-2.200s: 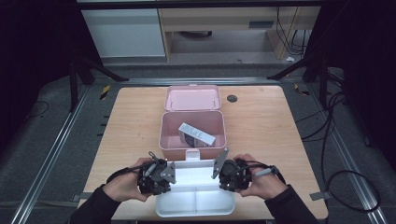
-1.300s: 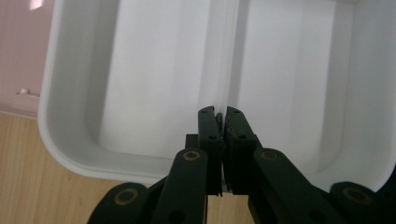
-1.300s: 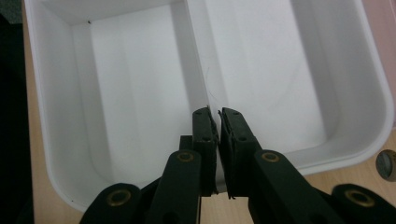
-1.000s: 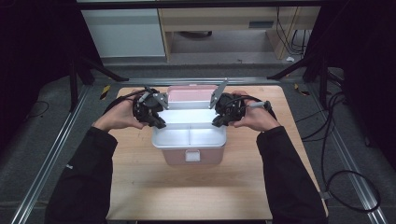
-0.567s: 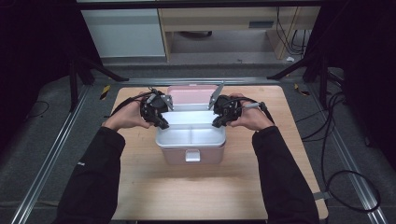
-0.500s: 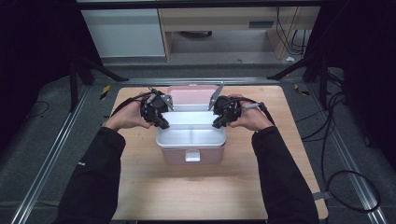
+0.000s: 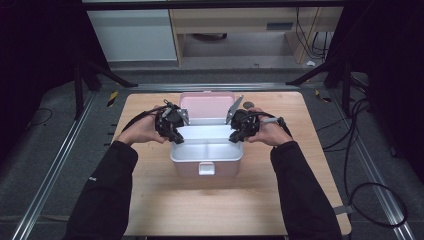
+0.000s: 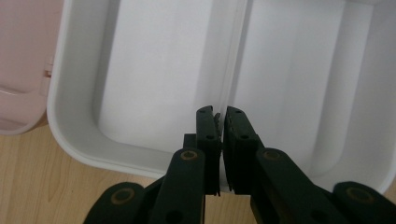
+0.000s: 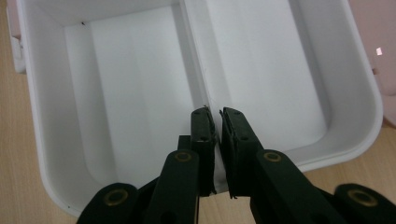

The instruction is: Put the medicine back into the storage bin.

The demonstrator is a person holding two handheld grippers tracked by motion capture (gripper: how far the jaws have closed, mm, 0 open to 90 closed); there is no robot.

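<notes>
A white two-compartment tray [image 7: 206, 146] sits in the mouth of a pink box [image 7: 186, 170], whose lid [image 7: 206, 104] stands open behind it. My left gripper [image 7: 172, 131] is at the tray's left end and my right gripper [image 7: 236, 132] at its right end. In the left gripper view the gripper [image 8: 219, 112] is shut on the tray's [image 8: 154, 70] middle divider wall. The right gripper [image 9: 214, 112] pinches the same divider of the tray [image 9: 280, 60] from the other end. Whatever lies in the box under the tray is hidden.
The wooden table [image 7: 165, 210] has free room in front of the box and at both sides. A small dark round object [image 7: 248, 105] lies behind my right hand. Metal rails and cables run along the floor past the table's edges.
Both grippers carried the tray from the table's near edge up and over the pink box, then lowered it into the box's opening. It now covers the small carton seen inside earlier.
</notes>
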